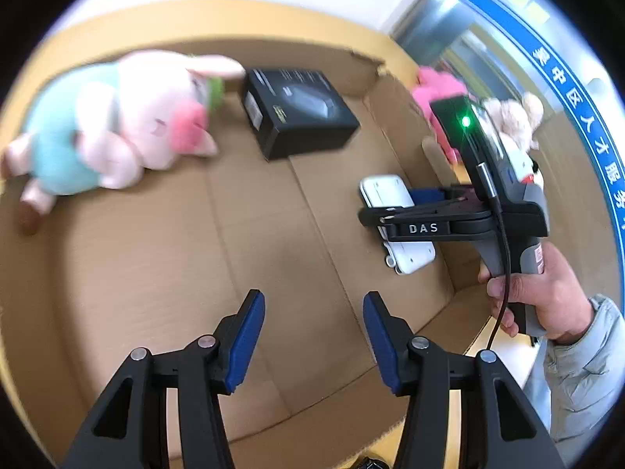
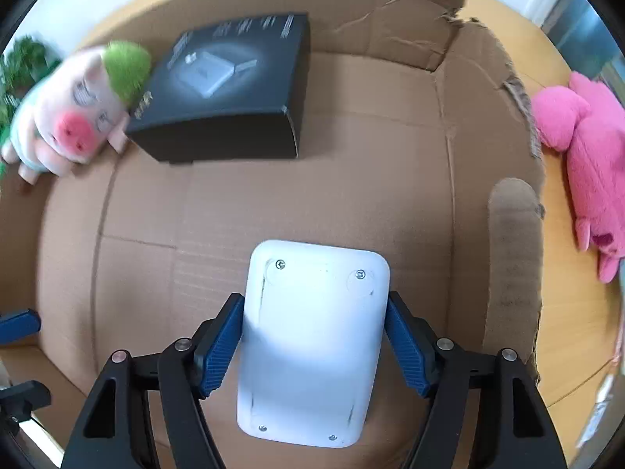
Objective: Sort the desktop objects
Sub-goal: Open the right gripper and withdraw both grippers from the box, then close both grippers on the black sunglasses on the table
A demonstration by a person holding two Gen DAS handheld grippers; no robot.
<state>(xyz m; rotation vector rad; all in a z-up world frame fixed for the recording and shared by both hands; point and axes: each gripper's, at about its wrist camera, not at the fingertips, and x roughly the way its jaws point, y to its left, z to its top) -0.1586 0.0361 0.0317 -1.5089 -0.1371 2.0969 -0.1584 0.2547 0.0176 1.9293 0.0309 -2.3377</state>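
A cardboard box [image 1: 156, 258] holds a pig plush in a teal shirt [image 1: 113, 121] at its far left and a black product box [image 1: 297, 111] at the back. My left gripper [image 1: 314, 312] is open and empty above the box floor. My right gripper [image 2: 314, 320] is shut on a white flat device [image 2: 312, 340], underside up with screws showing, held over the box floor near its right wall. In the left wrist view the right gripper [image 1: 386, 215] and the white device [image 1: 390, 191] show at the right. The pig plush [image 2: 74, 117] and black box [image 2: 230, 90] show in the right wrist view.
A pink plush [image 2: 590, 160] lies outside the box on the wooden desk [image 2: 574, 336] at the right. A beige plush [image 1: 515, 117] sits beyond it. The box's right wall [image 2: 511, 258] is torn at the top. Green foliage [image 2: 19, 62] is at far left.
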